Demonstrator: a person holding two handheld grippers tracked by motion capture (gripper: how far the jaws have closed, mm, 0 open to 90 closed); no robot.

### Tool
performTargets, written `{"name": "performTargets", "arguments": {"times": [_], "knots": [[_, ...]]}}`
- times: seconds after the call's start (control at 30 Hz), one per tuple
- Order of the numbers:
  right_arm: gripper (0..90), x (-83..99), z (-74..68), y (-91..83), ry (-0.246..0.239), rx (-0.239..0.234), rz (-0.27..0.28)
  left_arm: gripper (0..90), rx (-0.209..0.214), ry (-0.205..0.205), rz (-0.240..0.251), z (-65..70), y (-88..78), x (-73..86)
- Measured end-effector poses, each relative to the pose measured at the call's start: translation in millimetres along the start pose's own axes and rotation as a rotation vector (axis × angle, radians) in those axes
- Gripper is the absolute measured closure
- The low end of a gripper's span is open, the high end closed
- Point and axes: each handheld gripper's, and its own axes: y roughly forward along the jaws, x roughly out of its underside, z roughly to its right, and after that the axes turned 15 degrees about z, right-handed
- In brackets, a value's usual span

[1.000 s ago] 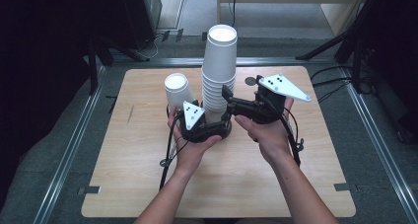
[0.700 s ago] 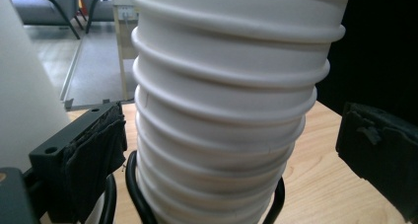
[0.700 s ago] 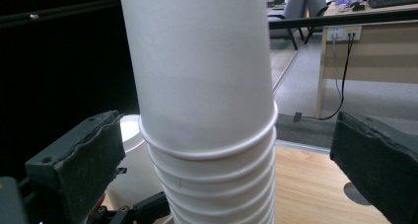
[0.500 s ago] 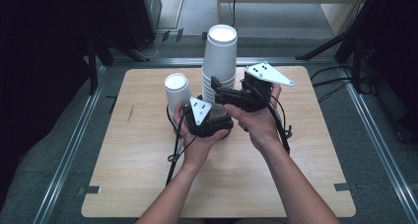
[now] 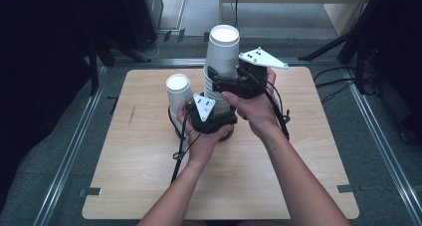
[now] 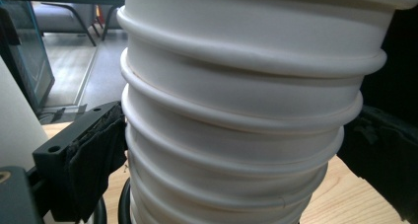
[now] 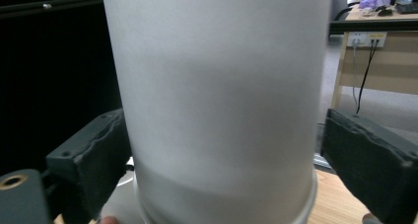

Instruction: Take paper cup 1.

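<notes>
In the high view, the base of the tall cup stack (image 5: 221, 61) is hidden behind the left gripper (image 5: 211, 117) and the hand holding it, so where it meets the surface (image 5: 298, 176) cannot be seen. The foot of the small cup (image 5: 179, 89) is covered the same way. In the left gripper view the stack (image 6: 236, 115) is cut off by the top and bottom edges. In the right gripper view the top cup (image 7: 217, 95) is blurred and runs past the top edge; whether the right pad (image 7: 367, 162) touches it cannot be told.
</notes>
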Motion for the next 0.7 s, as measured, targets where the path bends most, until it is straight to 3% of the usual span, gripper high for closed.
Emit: {"name": "performTargets", "arguments": {"times": [0.2, 0.7], "knots": [[8.3, 1.0, -1.3, 6.6, 0.000, -0.004, -0.001, 0.1, -0.015, 0.007, -0.001, 1.4, 3.1, 0.3], [11.4, 1.6, -3.9, 13.0, 0.010, 0.015, 0.028, 3.0, -0.003, 0.008, -0.005, -0.2, 2.0, -0.4]]}}
